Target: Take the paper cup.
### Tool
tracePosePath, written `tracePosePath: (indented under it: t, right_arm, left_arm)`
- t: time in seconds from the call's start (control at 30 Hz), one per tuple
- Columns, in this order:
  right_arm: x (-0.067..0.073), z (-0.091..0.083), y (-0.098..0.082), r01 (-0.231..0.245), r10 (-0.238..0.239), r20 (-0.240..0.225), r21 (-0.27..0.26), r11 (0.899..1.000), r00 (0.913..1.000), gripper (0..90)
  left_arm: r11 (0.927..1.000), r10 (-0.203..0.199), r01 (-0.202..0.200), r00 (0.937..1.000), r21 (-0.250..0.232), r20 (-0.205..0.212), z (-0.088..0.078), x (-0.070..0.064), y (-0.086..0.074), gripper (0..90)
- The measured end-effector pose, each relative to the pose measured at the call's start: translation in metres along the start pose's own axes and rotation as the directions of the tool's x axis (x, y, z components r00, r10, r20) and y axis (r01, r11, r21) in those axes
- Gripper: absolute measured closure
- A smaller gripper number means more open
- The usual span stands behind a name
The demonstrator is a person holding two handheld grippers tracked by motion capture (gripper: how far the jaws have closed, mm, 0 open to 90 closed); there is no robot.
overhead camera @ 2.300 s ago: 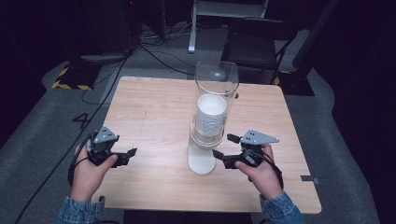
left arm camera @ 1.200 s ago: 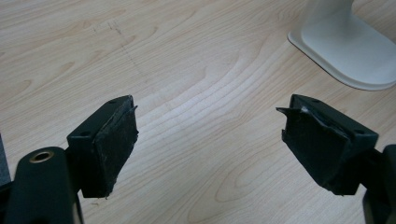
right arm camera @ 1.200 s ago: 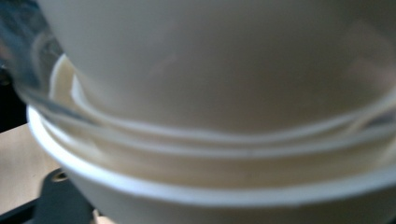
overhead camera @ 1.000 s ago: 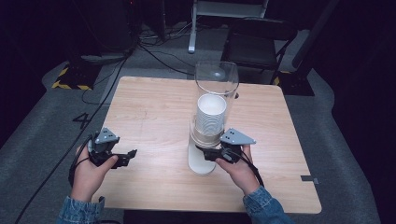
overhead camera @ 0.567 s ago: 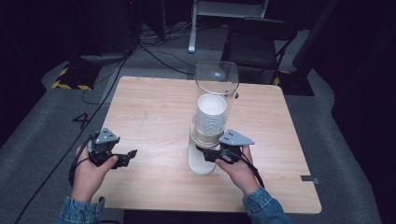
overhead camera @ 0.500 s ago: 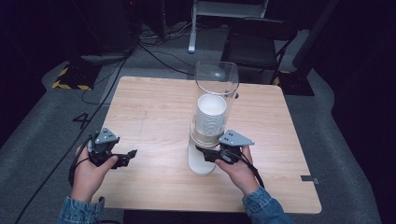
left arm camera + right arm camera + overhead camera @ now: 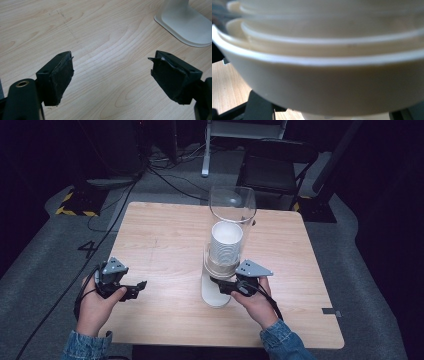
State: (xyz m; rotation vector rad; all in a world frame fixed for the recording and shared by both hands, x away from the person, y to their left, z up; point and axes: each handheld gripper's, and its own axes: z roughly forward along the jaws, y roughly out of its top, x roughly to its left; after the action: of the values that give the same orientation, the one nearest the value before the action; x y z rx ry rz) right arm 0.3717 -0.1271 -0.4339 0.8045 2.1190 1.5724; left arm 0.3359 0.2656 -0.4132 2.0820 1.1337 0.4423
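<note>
Right gripper (image 7: pixel 218 285) moved in from the table's right side; jaws just closed on the lowest cup (image 7: pixel 317 82) of one nested white stack (image 7: pixel 226 245) in the single clear dispenser (image 7: pixel 232 205), mid-table (image 7: pixel 160 230). Left gripper (image 7: pixel 111 72) open, empty, over bare wood.

White cups (image 7: pixel 226 245), clear tube (image 7: pixel 232 205) — pale wood-grain table (image 7: pixel 165 235), black grippers.

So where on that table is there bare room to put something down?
The bare wood of the table between the cup dispenser and the left edge is free, as is the far right corner. It is crowded at the dispenser's base, where the right gripper sits.
</note>
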Motion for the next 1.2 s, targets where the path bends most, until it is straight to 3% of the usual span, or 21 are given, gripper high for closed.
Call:
tracePosePath:
  t: [0.37,0.6,0.67,0.7,0.77,0.83,1.2]
  right_arm:
    - [0.0,-0.001,-0.001,-0.012,0.012,-0.003,0.004,1.0,0.9999,34.7]
    - [0.0,-0.001,-0.003,-0.044,0.045,-0.015,0.026,0.999,0.9989,35.1]
    - [0.0,-0.002,-0.003,-0.034,0.034,-0.008,0.032,0.999,0.9994,35.1]
    - [-0.001,0.0,-0.005,-0.01,0.01,0.003,0.076,0.997,0.9999,35.6]
    - [-0.001,0.005,-0.013,-0.005,0.005,0.005,0.109,0.994,1.0,35.6]
    - [-0.004,0.008,-0.021,-0.009,0.009,0.003,0.11,0.994,1.0,35.0]
    - [-0.003,0.005,-0.023,0.019,-0.019,0.001,0.132,0.991,0.9998,33.9]
  left_arm:
    - [1.0,-0.001,0.001,1.0,0.001,0.002,-0.001,0.001,-0.001,17.8]
    - [1.0,-0.002,0.002,1.0,0.002,0.003,-0.001,0.001,-0.001,17.8]
    - [1.0,-0.002,0.002,1.0,0.002,0.003,-0.001,0.001,-0.001,17.8]
    - [1.0,-0.003,0.003,1.0,0.001,0.003,-0.001,0.002,-0.001,17.9]
    - [1.0,-0.005,0.005,1.0,0.001,0.003,-0.001,0.002,-0.001,17.8]
    - [1.0,-0.004,0.004,1.0,-0.004,0.001,-0.001,0.002,-0.001,17.8]
    - [1.0,-0.005,0.005,1.0,-0.002,0.002,-0.001,0.002,-0.002,17.9]
